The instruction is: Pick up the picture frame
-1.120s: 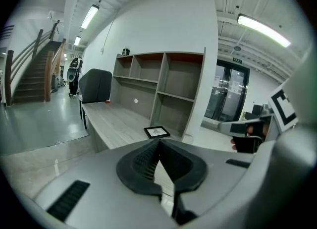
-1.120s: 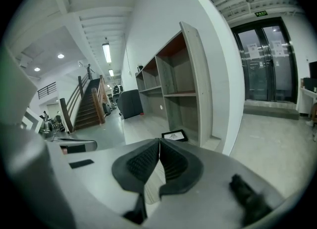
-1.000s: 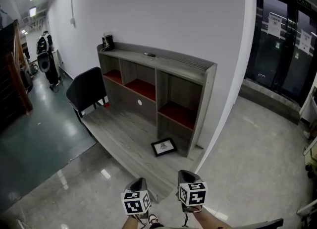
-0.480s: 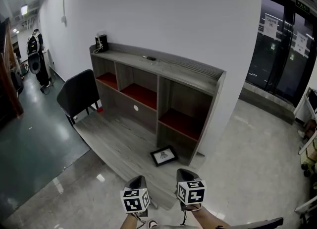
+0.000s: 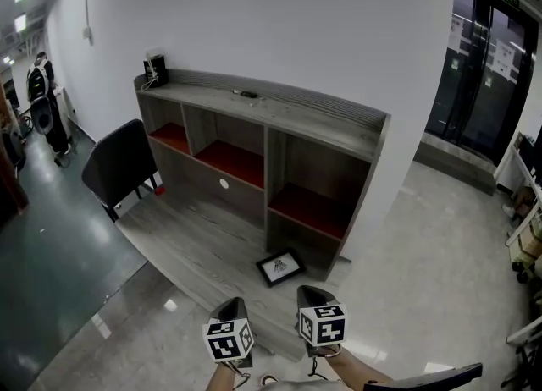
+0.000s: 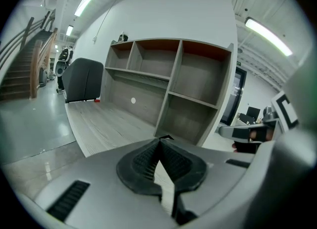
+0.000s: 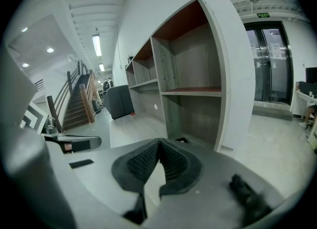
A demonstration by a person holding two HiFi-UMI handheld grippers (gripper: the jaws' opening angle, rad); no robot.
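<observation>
The picture frame, black-edged with a white picture, lies flat on the grey wooden platform at the foot of the shelf unit's right end. Both grippers hang low in the head view, short of the frame and apart from it. My left gripper is shut with nothing in it, its pads meeting in the left gripper view. My right gripper is also shut and empty. Only a dark corner of the frame peeks over the jaws in the left gripper view, and likewise in the right gripper view.
A grey shelf unit with red-floored compartments stands against the white wall. A black chair sits on the platform's left end. Glass doors are at the far right; a corridor with a person runs off left.
Both grippers and the head have moved forward toward the shelf unit. The frame now lies closer to the gripper tips. Both stay shut.
</observation>
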